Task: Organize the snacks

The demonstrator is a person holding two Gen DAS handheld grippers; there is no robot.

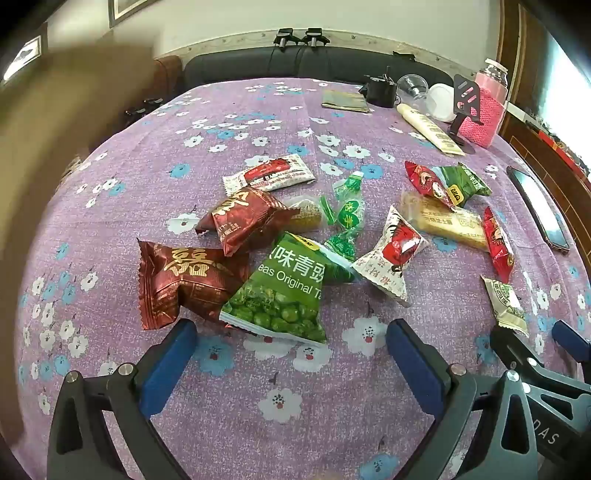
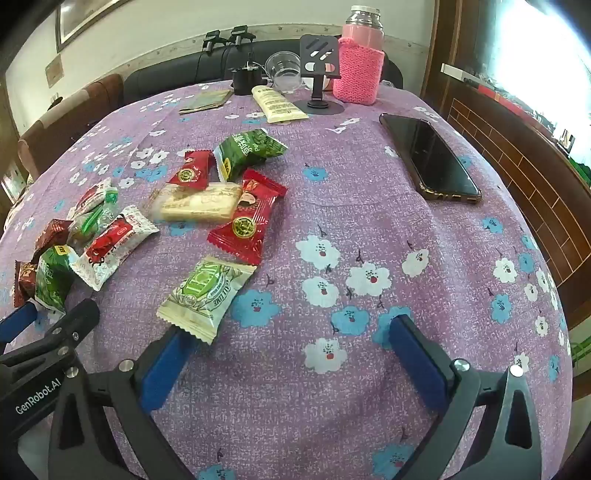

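Both tools, left (image 1: 291, 354) and right (image 2: 291, 354), hover spread-fingered over scattered snack packets (image 1: 280, 291).

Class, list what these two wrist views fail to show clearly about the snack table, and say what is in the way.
- Left wrist view: a blurred brown shape covers the upper left.
- Left wrist view: the green pea packet covers part of a dark red packet.
- Right wrist view: window glare whites out the upper right.

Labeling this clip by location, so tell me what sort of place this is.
Probably a home living or dining room: a table under a floral purple tablecloth, a dark sofa behind it, framed pictures on the wall, and personal items like a phone.
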